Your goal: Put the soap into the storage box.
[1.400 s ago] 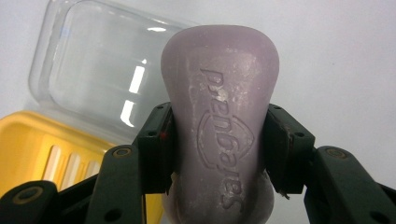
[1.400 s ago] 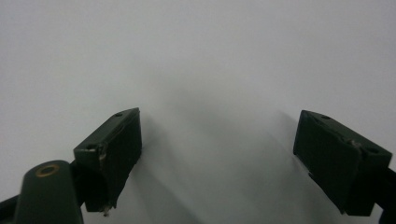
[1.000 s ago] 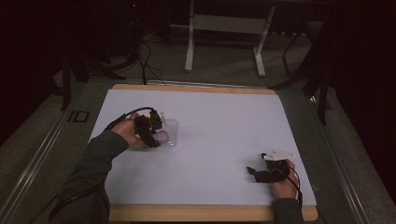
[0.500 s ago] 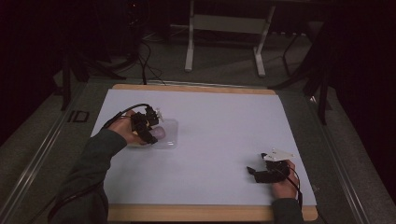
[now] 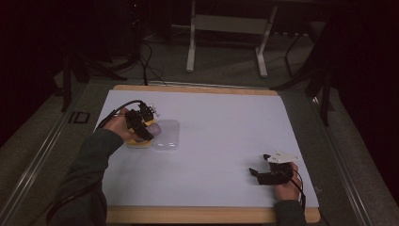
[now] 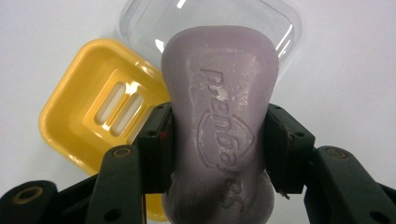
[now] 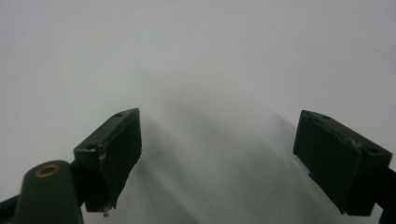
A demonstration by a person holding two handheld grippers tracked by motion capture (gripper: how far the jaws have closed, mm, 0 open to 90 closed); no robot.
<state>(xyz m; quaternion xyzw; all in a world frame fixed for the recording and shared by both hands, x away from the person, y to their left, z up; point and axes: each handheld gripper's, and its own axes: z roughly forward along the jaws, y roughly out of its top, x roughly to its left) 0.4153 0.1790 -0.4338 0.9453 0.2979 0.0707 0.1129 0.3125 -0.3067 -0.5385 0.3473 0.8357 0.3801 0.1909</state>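
Observation:
A lilac bar of soap [image 6: 219, 112] with an embossed brand name is clamped between the jaws of my left gripper [image 6: 217, 140], held above the table. Beneath it lie a yellow soap dish [image 6: 93, 112] with slots in its floor and, beside that, a clear plastic lid [image 6: 205, 18]. In the high view the left gripper [image 5: 141, 123] hovers over the yellow dish [image 5: 139, 142], with the clear lid [image 5: 167, 134] just to its right. My right gripper [image 5: 256, 174] rests near the table's front right, jaws apart, and its own view [image 7: 217, 154] has nothing but white surface between them.
A white sheet [image 5: 216, 136] covers the wooden table top [image 5: 188, 215]. A white-legged frame [image 5: 230, 33] and dark cables lie on the floor behind the table. The person's left sleeve [image 5: 89, 165] comes in from the bottom left.
My left gripper has carried the soap to the left, from over the clear lid toward the yellow dish. The right gripper has stayed put.

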